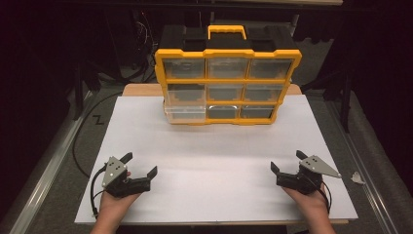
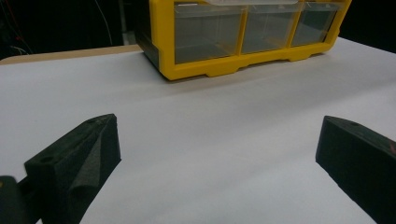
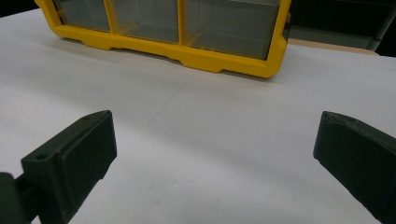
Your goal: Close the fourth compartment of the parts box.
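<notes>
Drawer organizer [image 1: 227, 80]: yellow frame, black top, yellow carry handle, nine clear drawers in three rows; bottom-left drawer [image 1: 184, 113] pulled slightly forward. Stands upright at far middle of white desk [image 1: 214, 161]. Left tool [image 1: 141, 165] and right tool [image 1: 286, 162] low at near corners, well apart from it, jaws wide, holding nothing.

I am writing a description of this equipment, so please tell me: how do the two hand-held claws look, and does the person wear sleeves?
Both the left claw and the right claw are black, each with two wedge-shaped jaws. Each carries a grey three-cornered plate on top, with small dark holes. A black cable loops from the left one; another trails by the right wrist. The forearms show no sleeves.
</notes>
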